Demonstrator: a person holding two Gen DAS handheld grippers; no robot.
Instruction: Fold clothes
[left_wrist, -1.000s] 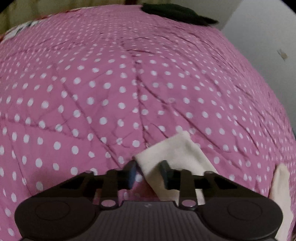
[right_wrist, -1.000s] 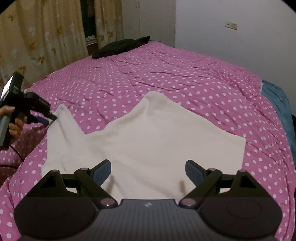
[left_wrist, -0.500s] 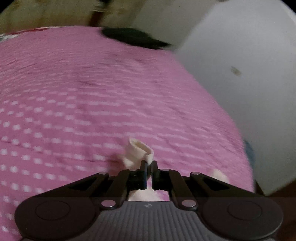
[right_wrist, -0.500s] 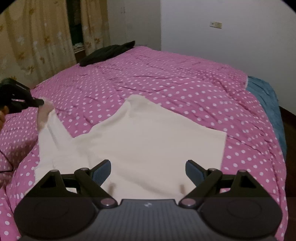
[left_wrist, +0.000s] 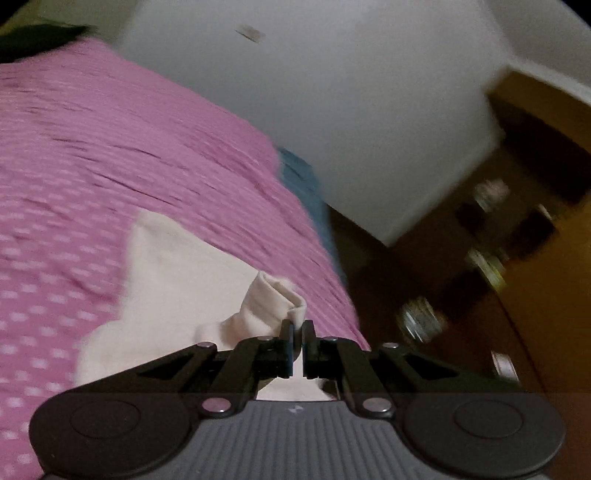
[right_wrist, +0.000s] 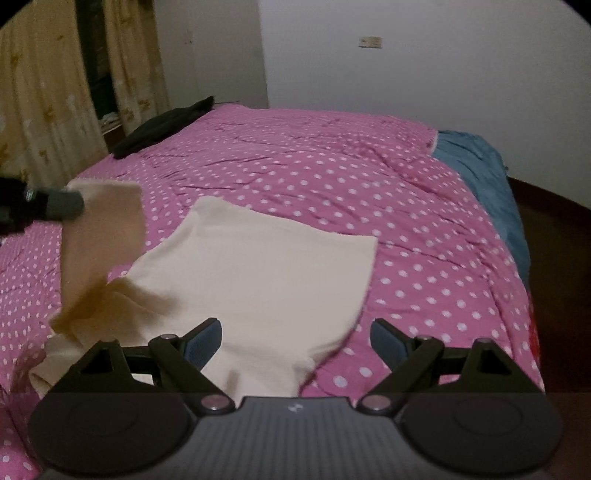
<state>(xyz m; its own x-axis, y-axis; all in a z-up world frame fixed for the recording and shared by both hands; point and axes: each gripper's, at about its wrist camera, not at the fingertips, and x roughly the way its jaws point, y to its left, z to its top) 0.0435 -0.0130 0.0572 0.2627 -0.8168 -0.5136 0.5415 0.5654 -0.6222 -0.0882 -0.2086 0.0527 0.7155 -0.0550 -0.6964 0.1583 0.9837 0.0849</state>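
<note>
A cream garment lies spread on the pink polka-dot bedspread. My left gripper is shut on the cuff of its sleeve, which bunches just past the fingertips. In the right wrist view that sleeve hangs lifted off the bed at the left, held up by the left gripper. My right gripper stands open low over the garment's near edge, with nothing pinched between its fingers.
A dark garment lies at the bed's far left corner. A blue blanket hangs off the right side. Curtains stand at the left, a white wall behind, and wooden furniture beyond the bed edge.
My left gripper closed on the sleeve cuff, then lifted it off the bed and swung right with a roll. My right gripper drifted slightly and stayed open.
</note>
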